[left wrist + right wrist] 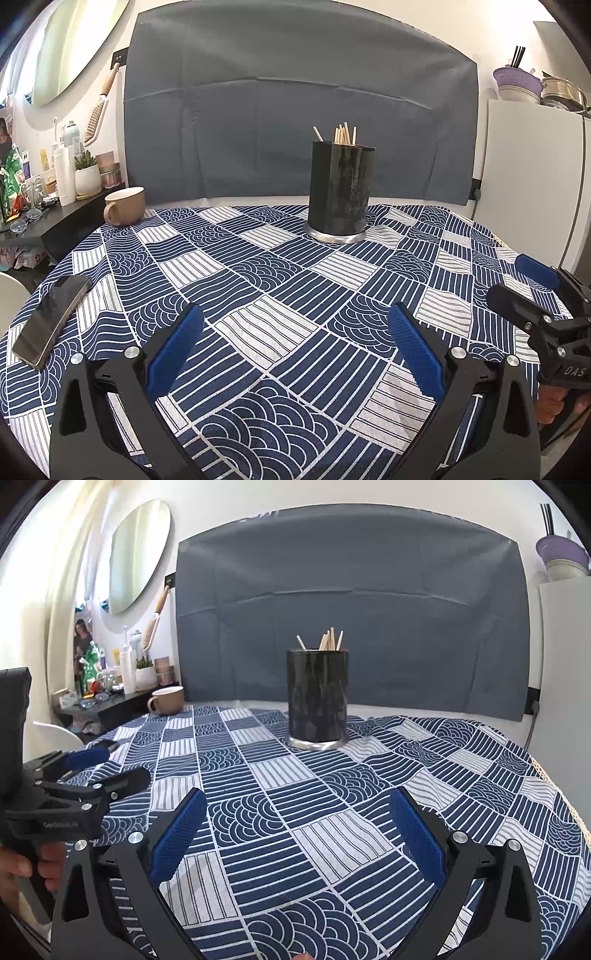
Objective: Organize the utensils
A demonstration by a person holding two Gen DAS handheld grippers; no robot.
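A dark cylindrical holder (340, 192) (317, 698) with a silver base stands upright near the table's far side. Several wooden chopsticks (343, 134) (330, 640) stick out of its top. My left gripper (295, 343) hovers open above the patterned tablecloth, well short of the holder, with nothing between its blue pads. My right gripper (299, 823) is likewise open and empty over the cloth. Each gripper appears at the edge of the other's view: the right one (524, 284) at far right, the left one (107, 768) at far left, each held by a hand.
A tan mug (123, 205) (168, 700) sits at the table's far left edge. A phone (51, 319) lies at the left edge. A dark shelf (55, 218) with bottles and a plant pot stands left. A white cabinet (532, 177) is on the right.
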